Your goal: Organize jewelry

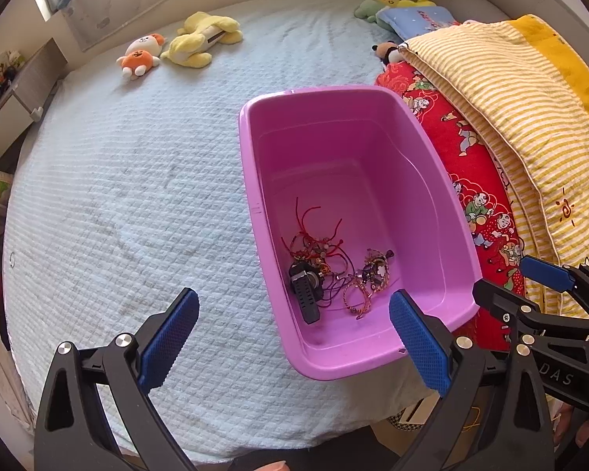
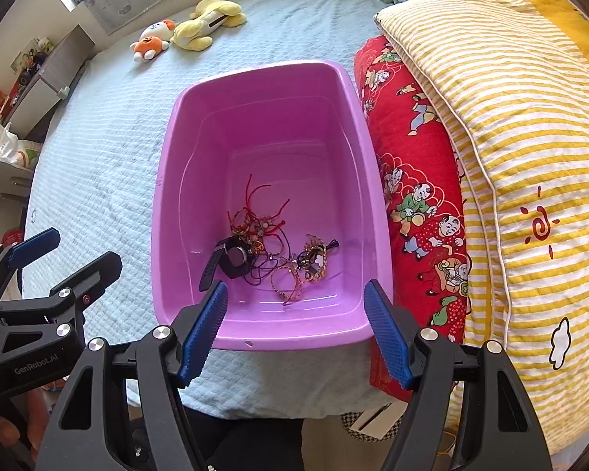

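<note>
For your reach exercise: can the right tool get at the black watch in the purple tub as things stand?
Probably yes. The right tool is open above the tub's near rim, and the watch lies uncovered, though cords tangle against it.

one purple plastic bin (image 2: 169,180) on one pale blue quilted bedspread (image 2: 98,165); inside the bin, one black watch (image 2: 231,261), one tangle of red cord bracelets (image 2: 259,219) whose number cannot be told, and two or three woven bracelets (image 2: 302,271) knotted together; two grippers with blue pads, the left gripper (image 1: 294,337) and the right gripper (image 2: 296,329), each with two fingers spread apart; two plush toys side by side at the far end, one orange and white (image 2: 153,41), one yellow (image 2: 210,21); more plush toys (image 1: 388,4) in the far corner, partly hidden, count unclear; two folded quilts, one red patterned (image 2: 416,165), one yellow striped (image 2: 510,117)
</note>
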`<state>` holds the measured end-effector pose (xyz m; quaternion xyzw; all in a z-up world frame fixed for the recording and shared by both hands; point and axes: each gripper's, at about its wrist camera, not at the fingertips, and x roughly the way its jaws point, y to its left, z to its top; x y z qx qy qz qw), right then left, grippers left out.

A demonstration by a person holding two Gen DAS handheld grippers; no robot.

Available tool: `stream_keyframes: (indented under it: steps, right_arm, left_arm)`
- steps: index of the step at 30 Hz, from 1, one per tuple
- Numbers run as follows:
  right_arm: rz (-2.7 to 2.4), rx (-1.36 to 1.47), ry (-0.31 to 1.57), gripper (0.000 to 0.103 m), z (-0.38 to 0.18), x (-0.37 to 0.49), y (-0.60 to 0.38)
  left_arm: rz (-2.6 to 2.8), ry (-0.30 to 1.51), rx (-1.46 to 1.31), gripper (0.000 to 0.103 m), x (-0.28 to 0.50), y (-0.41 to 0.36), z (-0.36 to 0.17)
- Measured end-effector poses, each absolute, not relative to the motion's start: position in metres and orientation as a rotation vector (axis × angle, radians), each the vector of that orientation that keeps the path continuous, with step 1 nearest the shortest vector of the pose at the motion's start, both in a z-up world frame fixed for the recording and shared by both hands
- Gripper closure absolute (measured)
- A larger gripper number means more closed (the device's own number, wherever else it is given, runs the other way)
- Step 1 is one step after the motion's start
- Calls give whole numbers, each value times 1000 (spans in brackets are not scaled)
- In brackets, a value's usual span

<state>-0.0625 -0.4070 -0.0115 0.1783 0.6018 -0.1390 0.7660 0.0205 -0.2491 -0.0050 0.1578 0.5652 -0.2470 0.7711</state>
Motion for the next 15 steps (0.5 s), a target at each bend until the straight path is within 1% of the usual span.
stream_keyframes:
  steps: [15]
  right_arm:
    - [-291, 374, 1312, 34, -13, -58, -404]
  left_arm:
    - [-534, 1240, 334, 7, 22, -246, -7]
